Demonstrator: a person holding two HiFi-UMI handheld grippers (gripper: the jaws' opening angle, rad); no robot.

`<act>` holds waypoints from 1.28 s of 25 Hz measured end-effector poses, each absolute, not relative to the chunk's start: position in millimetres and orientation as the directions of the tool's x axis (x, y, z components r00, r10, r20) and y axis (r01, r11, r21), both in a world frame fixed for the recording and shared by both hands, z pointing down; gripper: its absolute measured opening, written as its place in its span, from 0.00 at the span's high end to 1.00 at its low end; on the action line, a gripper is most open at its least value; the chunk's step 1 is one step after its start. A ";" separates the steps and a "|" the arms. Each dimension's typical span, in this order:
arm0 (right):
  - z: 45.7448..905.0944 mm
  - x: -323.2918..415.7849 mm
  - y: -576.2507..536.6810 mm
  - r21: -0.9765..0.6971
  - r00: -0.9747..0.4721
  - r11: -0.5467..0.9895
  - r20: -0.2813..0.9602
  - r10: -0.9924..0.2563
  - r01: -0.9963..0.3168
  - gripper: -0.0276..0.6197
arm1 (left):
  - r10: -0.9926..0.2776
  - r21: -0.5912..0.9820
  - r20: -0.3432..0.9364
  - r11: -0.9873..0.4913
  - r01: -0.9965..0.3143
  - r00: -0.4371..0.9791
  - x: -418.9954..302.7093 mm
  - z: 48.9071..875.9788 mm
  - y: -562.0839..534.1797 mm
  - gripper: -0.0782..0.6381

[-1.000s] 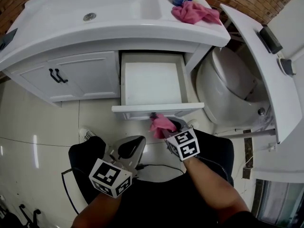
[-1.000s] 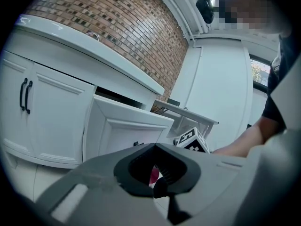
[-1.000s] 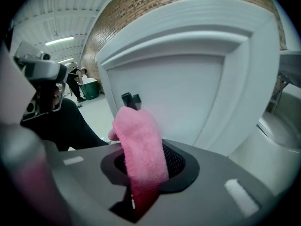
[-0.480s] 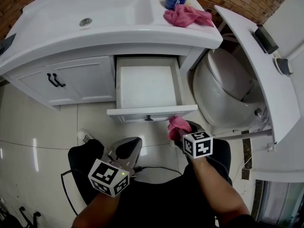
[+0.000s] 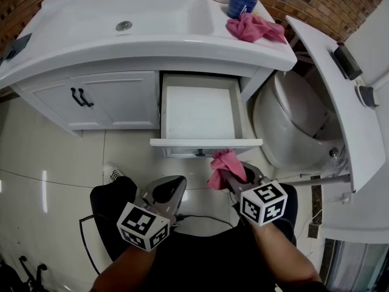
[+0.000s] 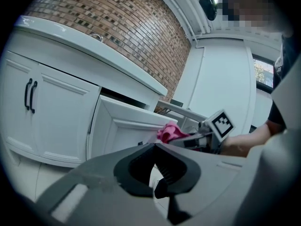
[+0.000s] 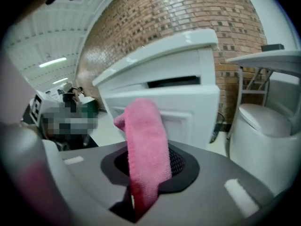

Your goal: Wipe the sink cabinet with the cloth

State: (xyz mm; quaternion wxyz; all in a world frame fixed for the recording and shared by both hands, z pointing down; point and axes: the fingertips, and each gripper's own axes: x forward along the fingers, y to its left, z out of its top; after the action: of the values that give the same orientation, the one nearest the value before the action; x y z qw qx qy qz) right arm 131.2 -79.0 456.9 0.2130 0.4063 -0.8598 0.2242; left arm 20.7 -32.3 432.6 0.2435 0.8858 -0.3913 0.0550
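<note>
Right gripper (image 5: 230,176): jaws clamped on cloth (image 5: 223,163), a pink fold standing past the tips; cloth sits just before the front panel of the open drawer (image 5: 206,143), right of the knob (image 5: 199,153); cannot tell whether it touches

Left gripper (image 5: 165,191): jaws together, nothing between them; held low over the floor (image 5: 55,157), well apart from the cabinet (image 5: 115,99)

Step in hand (judged): wiping the drawer front; task looks early, as doors and side panels would come after

To do it well: press the free fold flat on the panel, not the jaw tips; stroke along the panel's length; keep the grip firm, since only a narrow strip is pinched; skirt the knob or wipe round it

Edges: drawer juts out from the cabinet, so its top rim and corners could snag the cloth; its right corner lies near the toilet (image 5: 292,120), and room there is tight

Open room: bare floor to the left below the doors; door handles (image 5: 79,97) stand proud; a second cloth (image 5: 252,27) and mug (image 5: 242,2) on the counter (image 5: 152,32) are well apart from the work
</note>
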 end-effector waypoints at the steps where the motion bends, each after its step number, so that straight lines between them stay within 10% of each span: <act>1: 432.0 113.3 -74.5 -0.215 -0.627 0.616 0.498 -0.598 -0.758 0.81 | -0.676 0.390 0.287 -0.565 -0.727 0.679 16.3 432.9 -33.6 0.89; 13: 355.3 -43.7 -89.5 -0.090 -0.795 0.831 0.360 -0.487 -0.550 0.81 | -0.719 0.400 0.315 -0.491 -0.774 0.619 -19.4 441.2 -35.8 0.89; 32: 368.3 50.3 -116.2 -0.106 -0.685 0.721 0.429 -0.588 -0.685 0.80 | -0.700 0.396 0.302 -0.525 -0.753 0.647 -13.7 434.4 -36.9 0.89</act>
State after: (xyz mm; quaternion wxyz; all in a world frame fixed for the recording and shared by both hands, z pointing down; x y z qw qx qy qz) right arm 50.3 -116.2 368.3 0.1861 0.3504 -0.9087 0.1300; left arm -13.7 -36.9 434.4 0.2523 0.8716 -0.4170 0.0527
